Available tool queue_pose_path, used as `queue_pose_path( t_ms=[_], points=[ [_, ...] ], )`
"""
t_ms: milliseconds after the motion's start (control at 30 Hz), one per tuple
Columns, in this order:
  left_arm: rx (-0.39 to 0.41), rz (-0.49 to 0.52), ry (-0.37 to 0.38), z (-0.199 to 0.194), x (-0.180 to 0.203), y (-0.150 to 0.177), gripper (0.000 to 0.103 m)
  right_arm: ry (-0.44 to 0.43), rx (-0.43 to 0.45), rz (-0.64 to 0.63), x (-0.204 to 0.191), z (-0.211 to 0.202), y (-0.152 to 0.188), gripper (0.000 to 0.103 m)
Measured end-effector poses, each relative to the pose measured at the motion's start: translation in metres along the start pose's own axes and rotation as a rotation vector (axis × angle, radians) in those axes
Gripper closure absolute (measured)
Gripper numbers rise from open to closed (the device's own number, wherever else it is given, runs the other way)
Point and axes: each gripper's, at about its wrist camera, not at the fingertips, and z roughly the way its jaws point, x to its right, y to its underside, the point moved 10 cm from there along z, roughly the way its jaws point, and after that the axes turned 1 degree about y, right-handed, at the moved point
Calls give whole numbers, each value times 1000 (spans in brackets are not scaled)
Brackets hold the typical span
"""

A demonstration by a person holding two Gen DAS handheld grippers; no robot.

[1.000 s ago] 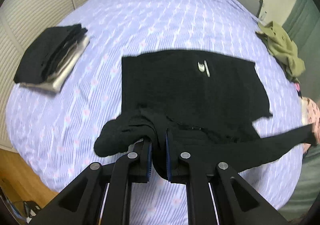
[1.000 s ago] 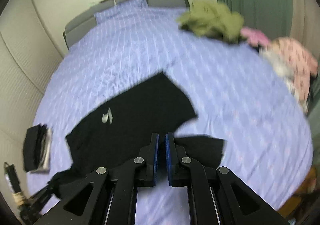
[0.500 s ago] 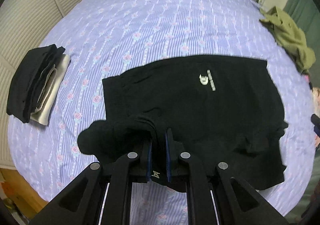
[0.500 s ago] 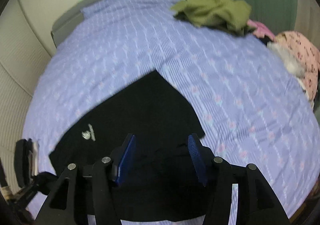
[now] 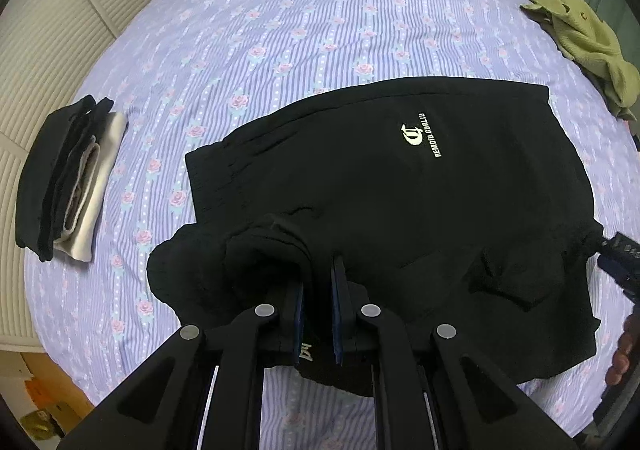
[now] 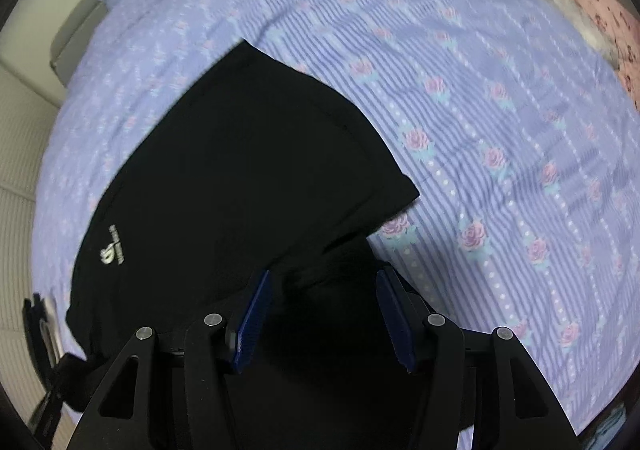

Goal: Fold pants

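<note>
Since a second ago my right gripper [image 6: 324, 314] let go of the black pants [image 5: 400, 190] and sank over them, blue pads spread; my left gripper [image 5: 318, 306] keeps pinching a bunched fold. Pants lie on the striped bedsheet [image 5: 320, 10], folded stack [image 5: 68, 178] beside them

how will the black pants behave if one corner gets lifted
Probably floppy: the black pants bunch and sag around the left gripper. Likely light, since thin folds lie flat on the bed sheet.
</note>
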Motion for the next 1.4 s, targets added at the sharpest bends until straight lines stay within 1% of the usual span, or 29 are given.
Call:
queue_pose_path(
  t_ms=[33,67,100,133,167,200,300,400,467,500,567,633,667,733,767,833,867,900,933,1000,1067,1133,1200,1233,1267,1300,1333,1400],
  points=[
    [0,1,-1,0,1,-1,91,19,-11,7,3,6,0,50],
    [-1,4,0,1,2,-1,91,21,-17,11,4,10,0,64],
    [-2,7,1,1,3,0,91,29,-23,9,5,14,0,85],
    [-3,8,4,0,3,1,91,33,-32,0,5,17,2,91],
    [-4,7,6,0,3,1,91,30,-31,-1,5,17,3,92],
    [-7,6,9,0,3,2,91,31,-26,-2,5,15,4,96],
    [-13,-4,23,-3,0,7,90,26,18,-6,7,-6,4,100],
    [-19,-22,44,-12,-3,11,90,34,113,1,8,-51,-4,100],
    [-3,-45,73,-23,-3,11,91,25,216,7,4,-98,-18,100],
    [6,-57,84,-29,-3,10,91,32,248,-6,1,-110,-23,100],
    [23,-87,109,-37,-3,5,91,51,356,-53,-11,-146,-43,100],
    [23,-93,120,-37,-1,0,91,51,412,-93,-24,-161,-61,100],
    [17,-92,118,-34,-1,-2,91,35,413,-114,-31,-161,-69,100],
    [5,-91,127,-30,1,-4,91,4,384,-124,-38,-152,-74,100],
    [4,-89,128,-29,1,-4,91,-11,355,-121,-40,-142,-71,97],
    [1,-78,116,-26,0,-3,90,-28,293,-85,-36,-117,-61,70],
    [-6,-71,106,-24,-1,-2,90,-30,265,-59,-29,-105,-53,45],
    [-10,-69,94,-22,-2,-1,90,-28,245,-34,-22,-94,-46,43],
    [-9,-65,87,-20,-1,0,90,-27,224,-10,-15,-84,-37,43],
    [-5,-32,67,-18,3,1,90,-46,141,33,-4,-52,-20,43],
    [4,1,49,-16,8,3,90,-59,88,53,2,-32,-6,44],
    [4,16,39,-14,12,3,90,-49,39,67,8,-12,4,46],
    [0,18,35,-13,14,4,90,-48,12,86,12,2,9,53],
    [-2,19,34,-12,15,4,90,-53,0,92,13,9,9,53],
    [-3,21,31,-12,17,4,90,-45,-7,92,12,13,9,56],
    [-5,24,28,-11,18,3,90,-42,-14,100,12,17,9,65],
    [-4,28,26,-11,19,3,90,-51,-19,110,12,19,9,70],
    [-3,31,24,-11,21,2,90,-57,-24,127,13,21,10,90]
  ],
)
